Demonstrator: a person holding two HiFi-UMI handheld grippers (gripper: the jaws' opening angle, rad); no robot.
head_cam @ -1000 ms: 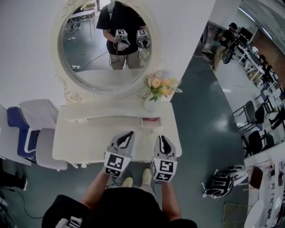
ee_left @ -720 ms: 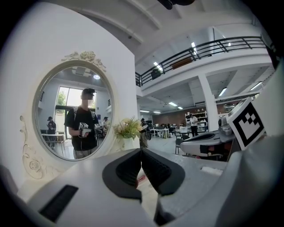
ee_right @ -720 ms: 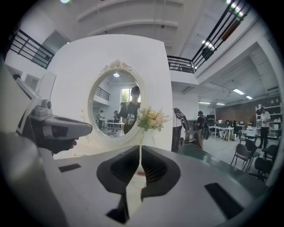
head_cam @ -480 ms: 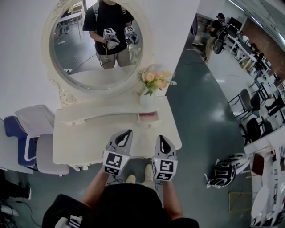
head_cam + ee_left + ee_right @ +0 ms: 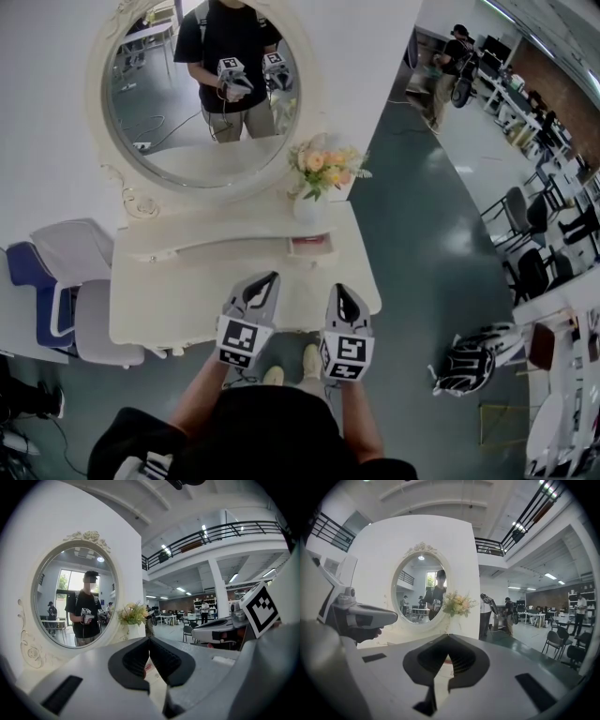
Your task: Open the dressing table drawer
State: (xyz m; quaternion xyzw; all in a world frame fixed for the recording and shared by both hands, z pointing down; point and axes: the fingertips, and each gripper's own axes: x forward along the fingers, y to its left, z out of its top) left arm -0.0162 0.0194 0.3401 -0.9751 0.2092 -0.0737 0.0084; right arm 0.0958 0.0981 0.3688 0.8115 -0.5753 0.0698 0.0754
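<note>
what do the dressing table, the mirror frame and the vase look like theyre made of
The dressing table looks like painted wood or board: cream, smooth satin top with a shaped edge.
The mirror frame has the same cream finish with raised scrollwork, carved wood or moulded resin; the look leaves that open.
The vase is probably glazed ceramic: white, smooth and rounded.

Light: bright, even; ceiling strips (image 5: pixel 205 528) overhead.
Glare: soft sheen on floor (image 5: pixel 427 234).
Edges: fisheye bending; black corners in gripper views.
Focus: sharp.
</note>
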